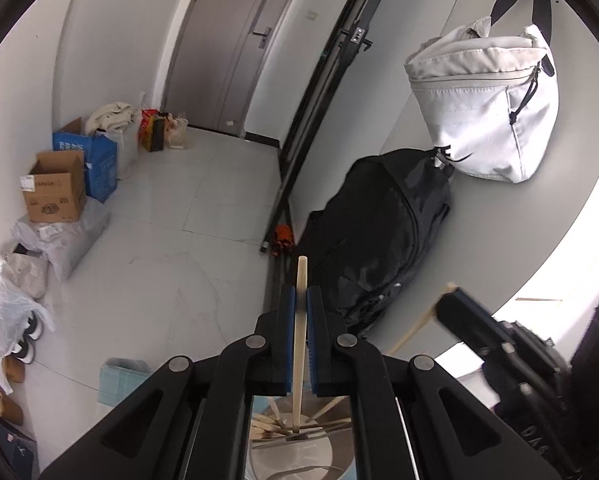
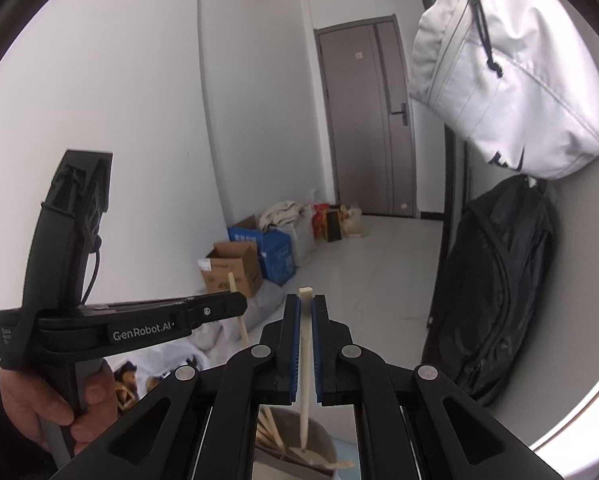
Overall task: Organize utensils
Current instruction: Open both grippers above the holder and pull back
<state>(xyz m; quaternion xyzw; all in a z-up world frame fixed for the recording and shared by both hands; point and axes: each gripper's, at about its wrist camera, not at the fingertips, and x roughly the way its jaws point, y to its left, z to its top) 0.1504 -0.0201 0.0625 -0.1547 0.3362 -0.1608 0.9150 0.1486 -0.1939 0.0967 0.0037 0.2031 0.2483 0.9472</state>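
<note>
My left gripper (image 1: 301, 300) is shut on a wooden chopstick (image 1: 299, 344) held upright, its lower end in a grey round holder (image 1: 295, 456) with several other wooden utensils. My right gripper (image 2: 306, 308) is shut on a pale chopstick (image 2: 305, 360), its tip down in the same grey holder (image 2: 323, 444). In the left wrist view the right gripper (image 1: 451, 300) shows at the right with its chopstick (image 1: 415, 328). In the right wrist view the left gripper (image 2: 235, 304) shows at the left, held by a hand (image 2: 39, 404), with its chopstick (image 2: 239, 312).
A white bag (image 1: 487, 108) hangs on the wall above a black backpack (image 1: 379, 240). Cardboard and blue boxes (image 1: 55, 188), plastic bags and shoes (image 1: 23, 344) line the left wall. A grey door (image 1: 235, 40) stands at the far end. A white table edge (image 1: 539, 300) shows at the right.
</note>
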